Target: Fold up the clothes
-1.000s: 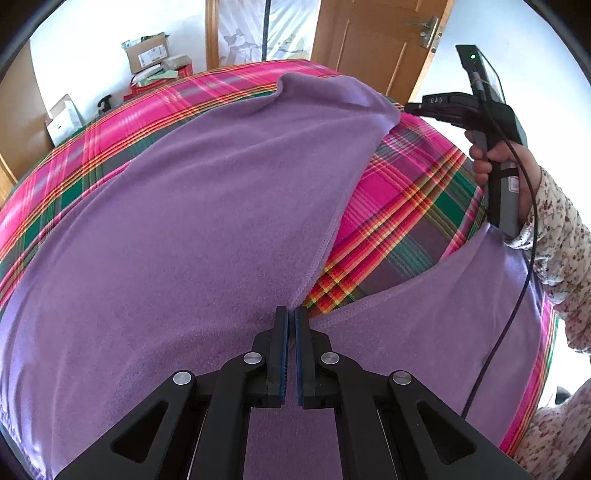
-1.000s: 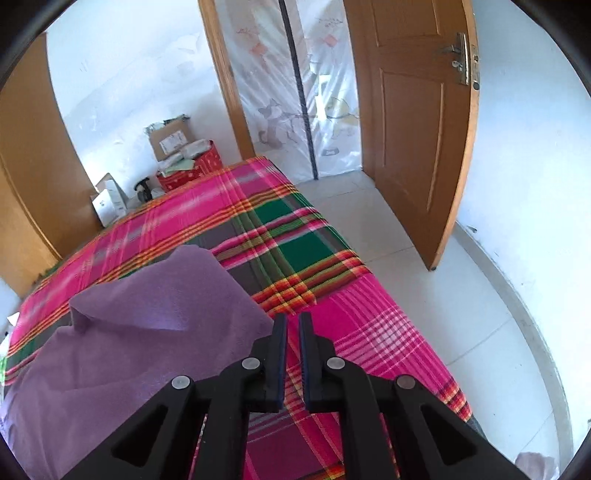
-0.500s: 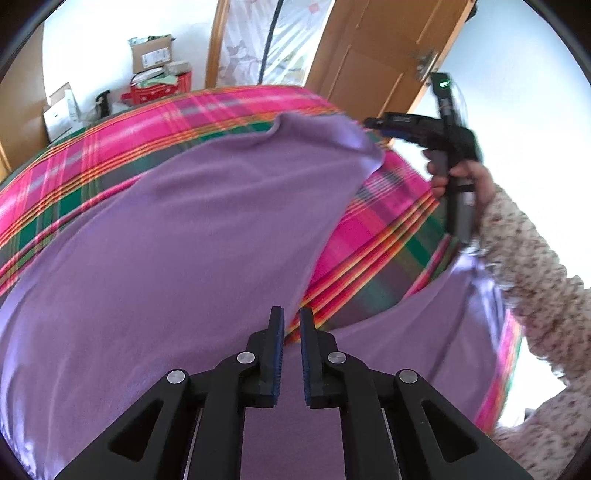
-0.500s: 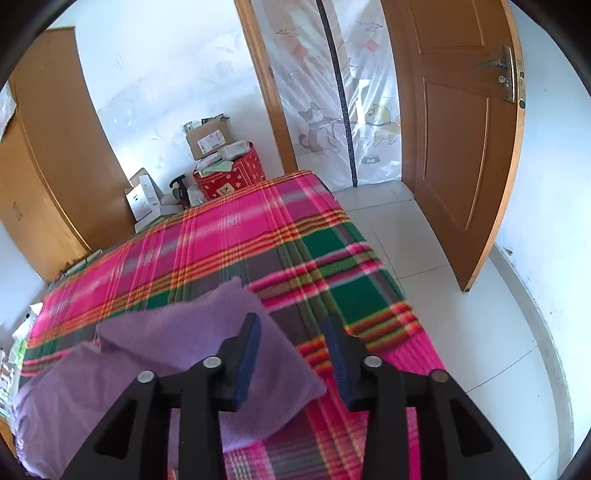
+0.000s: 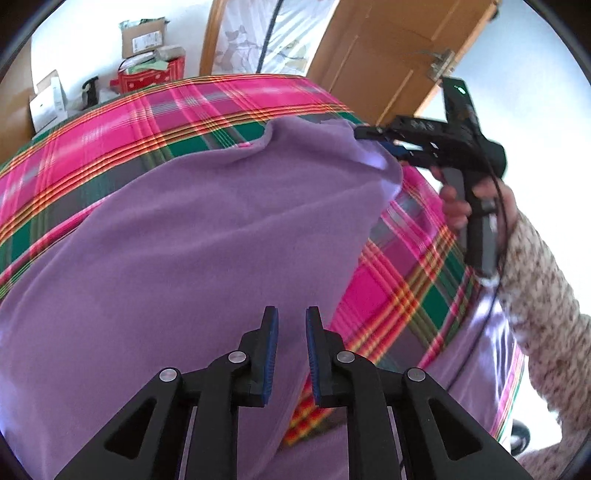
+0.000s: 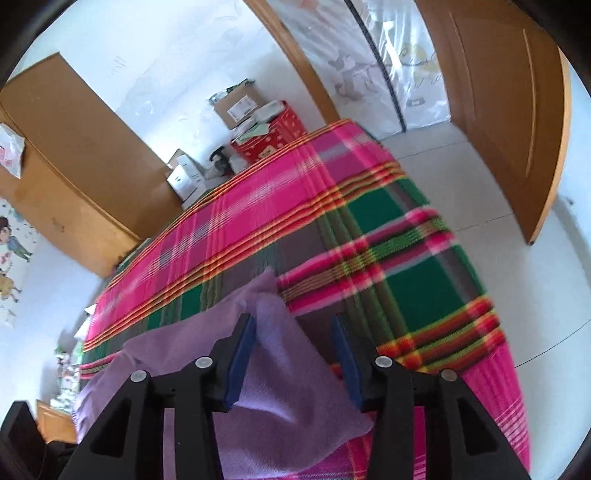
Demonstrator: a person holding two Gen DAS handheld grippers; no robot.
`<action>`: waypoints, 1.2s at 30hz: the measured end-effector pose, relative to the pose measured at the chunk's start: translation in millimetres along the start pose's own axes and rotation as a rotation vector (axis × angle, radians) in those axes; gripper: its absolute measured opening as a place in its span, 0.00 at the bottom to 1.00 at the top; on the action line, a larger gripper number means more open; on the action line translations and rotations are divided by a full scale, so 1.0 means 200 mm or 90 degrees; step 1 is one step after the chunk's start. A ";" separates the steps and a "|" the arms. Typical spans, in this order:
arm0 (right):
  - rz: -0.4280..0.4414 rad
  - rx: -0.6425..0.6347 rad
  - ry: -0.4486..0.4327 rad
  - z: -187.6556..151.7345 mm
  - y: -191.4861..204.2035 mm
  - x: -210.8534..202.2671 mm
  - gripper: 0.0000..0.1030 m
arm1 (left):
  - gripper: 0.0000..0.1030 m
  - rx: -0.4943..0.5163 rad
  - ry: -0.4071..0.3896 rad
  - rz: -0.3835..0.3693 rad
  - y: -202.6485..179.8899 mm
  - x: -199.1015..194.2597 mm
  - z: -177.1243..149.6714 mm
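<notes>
A purple garment (image 5: 192,251) lies spread on a bed with a pink, green and orange plaid cover (image 5: 399,288). One flap is folded over towards the left. My left gripper (image 5: 291,317) is open a little and empty, just above the garment's near edge. My right gripper (image 6: 293,325) is open wide, and a corner of the purple garment (image 6: 273,354) lies loose between its fingers. In the left wrist view the right gripper (image 5: 373,134) hovers at the far corner of the folded flap, held by a hand in a speckled sleeve.
Cardboard boxes (image 5: 144,35) and a red bag (image 6: 273,136) stand on the floor beyond the bed's far end. An open wooden door (image 6: 509,122) and tiled floor (image 6: 524,258) lie to the right. A wooden wardrobe (image 6: 70,166) stands at the left.
Both grippers have opened; the right one let go of the garment's corner. The folded flap now lies on the garment. The left gripper has risen slightly.
</notes>
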State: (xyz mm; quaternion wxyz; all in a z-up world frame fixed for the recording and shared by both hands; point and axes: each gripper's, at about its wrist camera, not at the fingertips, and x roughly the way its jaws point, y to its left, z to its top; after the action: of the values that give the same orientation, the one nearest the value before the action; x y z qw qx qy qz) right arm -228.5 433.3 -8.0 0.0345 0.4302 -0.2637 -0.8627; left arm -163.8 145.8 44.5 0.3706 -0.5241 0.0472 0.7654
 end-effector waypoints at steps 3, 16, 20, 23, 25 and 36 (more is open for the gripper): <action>0.015 -0.004 0.000 -0.03 0.01 -0.02 0.29 | 0.17 -0.031 0.012 -0.011 0.01 0.06 0.03; 0.044 -0.225 -0.072 -0.29 0.37 -0.26 0.06 | 0.19 -0.062 0.011 -0.006 0.02 0.10 0.01; 0.074 -0.292 -0.065 -0.39 0.48 -0.31 0.06 | 0.19 -0.062 0.007 -0.003 0.02 0.09 0.00; 0.090 -0.332 -0.044 -0.46 0.54 -0.31 0.06 | 0.19 -0.069 0.007 -0.008 0.03 0.10 -0.01; 0.095 -0.353 -0.029 -0.51 0.58 -0.31 0.06 | 0.19 -0.073 0.004 -0.011 0.04 0.09 -0.02; 0.149 -0.409 0.051 -0.72 0.62 -0.30 0.06 | 0.19 -0.122 -0.005 -0.066 0.15 0.07 -0.06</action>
State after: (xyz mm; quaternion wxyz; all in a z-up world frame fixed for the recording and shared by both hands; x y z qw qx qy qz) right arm -102.1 282.5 25.1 0.2772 0.3979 -0.0240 -0.8742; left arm -175.3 125.8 18.7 0.3583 -0.5560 -0.0550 0.7480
